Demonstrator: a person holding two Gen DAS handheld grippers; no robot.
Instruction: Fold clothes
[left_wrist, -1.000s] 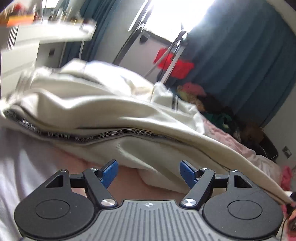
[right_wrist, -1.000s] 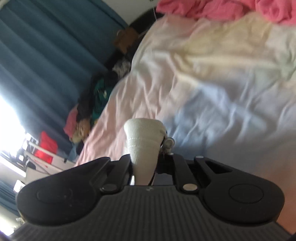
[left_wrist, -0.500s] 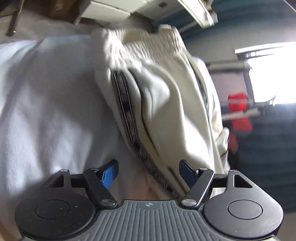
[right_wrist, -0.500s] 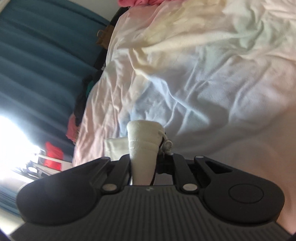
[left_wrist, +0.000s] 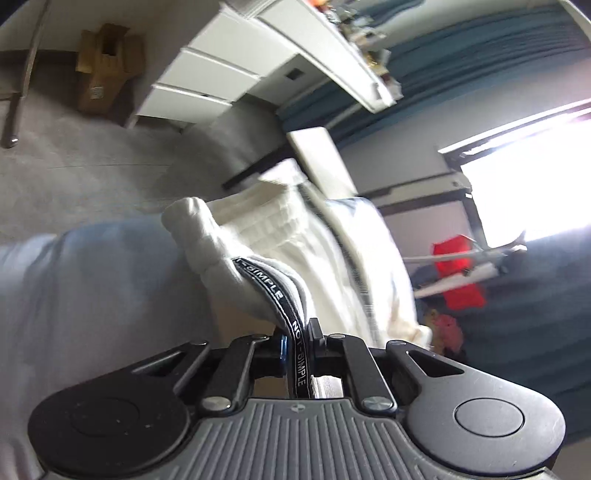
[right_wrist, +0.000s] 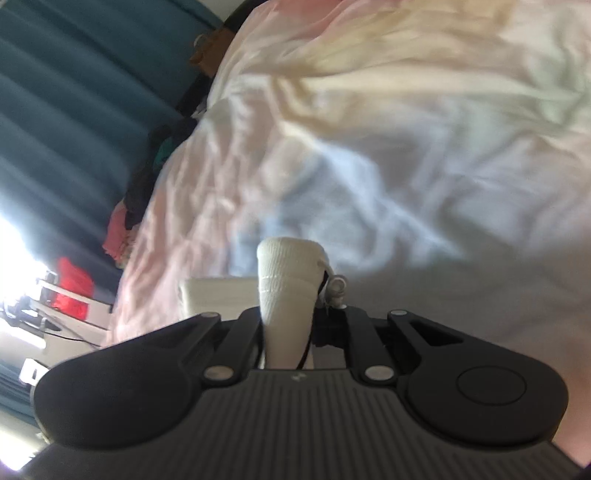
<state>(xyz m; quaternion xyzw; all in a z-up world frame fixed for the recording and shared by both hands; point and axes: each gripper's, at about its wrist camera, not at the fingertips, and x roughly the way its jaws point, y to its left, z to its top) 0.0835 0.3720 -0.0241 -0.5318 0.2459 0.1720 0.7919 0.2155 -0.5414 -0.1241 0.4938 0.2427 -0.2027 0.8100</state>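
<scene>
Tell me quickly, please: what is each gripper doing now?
Left gripper: closed on the cream trousers at the lettered black stripe.
Right gripper: closed on a bunched cream fabric end.

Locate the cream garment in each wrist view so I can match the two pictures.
Left wrist: the garment fills the centre, its black lettered stripe pinched in the closed jaws of the left gripper.
Right wrist: a ribbed cream fold stands up from the closed jaws of the right gripper, bottom centre.
Shared landmark: the red cloth by the bright window, right and left.
</scene>
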